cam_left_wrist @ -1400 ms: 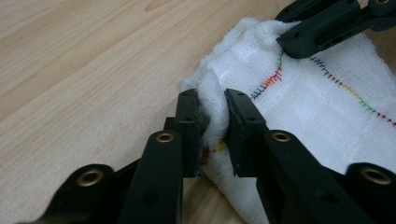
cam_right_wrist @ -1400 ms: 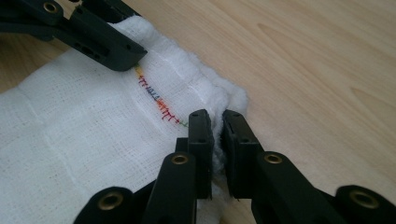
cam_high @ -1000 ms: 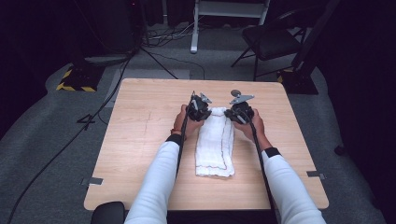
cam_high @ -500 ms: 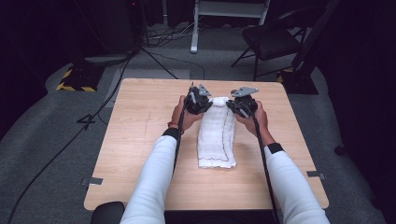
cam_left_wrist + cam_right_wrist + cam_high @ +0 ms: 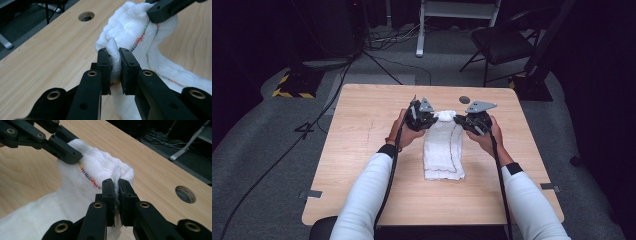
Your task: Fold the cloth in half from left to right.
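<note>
Left gripper [image 5: 115, 71]: jaws clamped on a bunched corner of the white towel [image 5: 443, 150], cloth pinched between the pads. Seen from above, this gripper [image 5: 421, 114] sits at the towel's far left corner, held in the left hand [image 5: 408, 132].

Right gripper [image 5: 116, 195]: jaws pressed together on the far right corner of the towel, a thin fold of cloth between the pads. From above it [image 5: 474, 121] sits in the right hand [image 5: 489, 139], just right of the towel's far end.

Towel: far end lifted and gathered between the two grippers; the rest trails toward the near side and lies flat on the table [image 5: 362, 150], roughly mid-table. Edge carries multicoloured stitching [image 5: 87, 176], running along one long side. No label or print readable on the cloth.

Table: light wood grain, round hole [image 5: 464, 99] near the far edge, beyond the grippers.

Surroundings: grey carpet, black cables, a dark chair [image 5: 502, 42] far right, a yellow-black striped block [image 5: 292, 85] far left. No legible writing
</note>
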